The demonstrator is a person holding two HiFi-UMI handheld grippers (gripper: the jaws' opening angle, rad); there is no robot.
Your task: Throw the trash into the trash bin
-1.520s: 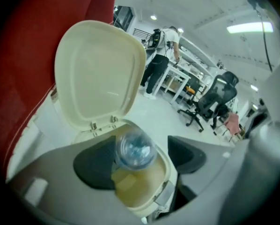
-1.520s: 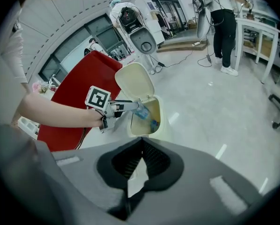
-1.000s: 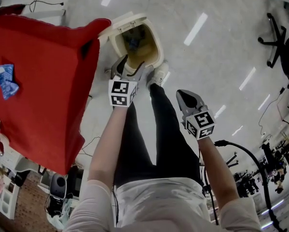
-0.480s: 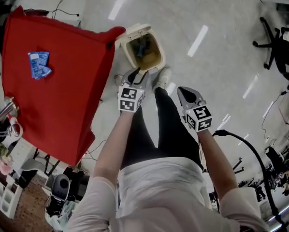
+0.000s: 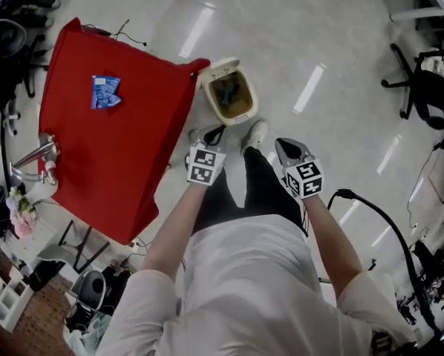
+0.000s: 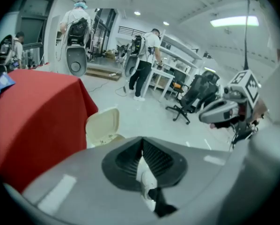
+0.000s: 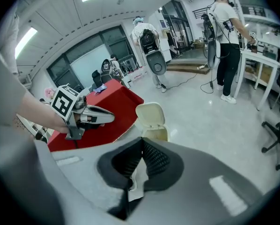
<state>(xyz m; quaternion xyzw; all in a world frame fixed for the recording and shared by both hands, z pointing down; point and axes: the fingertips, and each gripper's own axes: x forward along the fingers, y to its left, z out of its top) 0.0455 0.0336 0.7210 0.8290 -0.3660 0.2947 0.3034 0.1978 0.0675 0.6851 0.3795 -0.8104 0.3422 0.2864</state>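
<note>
Both tongs have come up and away from the bin since a second ago, when the left tongs (image 5: 211, 133) were right at its open top. Its two halves have just been closing. Now they are pressed together with nothing between them.

The right tongs (image 5: 283, 145) are closed too, and empty. Each pair is held in one of the person's hands, and both point down at the floor. The left pair is just above the person's left shoe (image 5: 200, 134). The right pair is beside the right shoe (image 5: 257, 133).

Past the shoes stands the trash bin (image 5: 240, 110), small and cream, on the pale floor. Its lid (image 5: 222, 67) is flipped up and open. A dark blue bit of trash (image 5: 231, 91) lies inside it.

The bin stands by the corner of a worktop (image 5: 111, 162) covered in red cloth. A blue wrapper (image 5: 105, 92) lies on the far part of the red cloth, well apart from the bin and from both tongs.

A black office chair (image 5: 422, 87) stands far off at the right side of the head view. A black cable (image 5: 385, 225) curls across the floor near the person's right arm.
</note>
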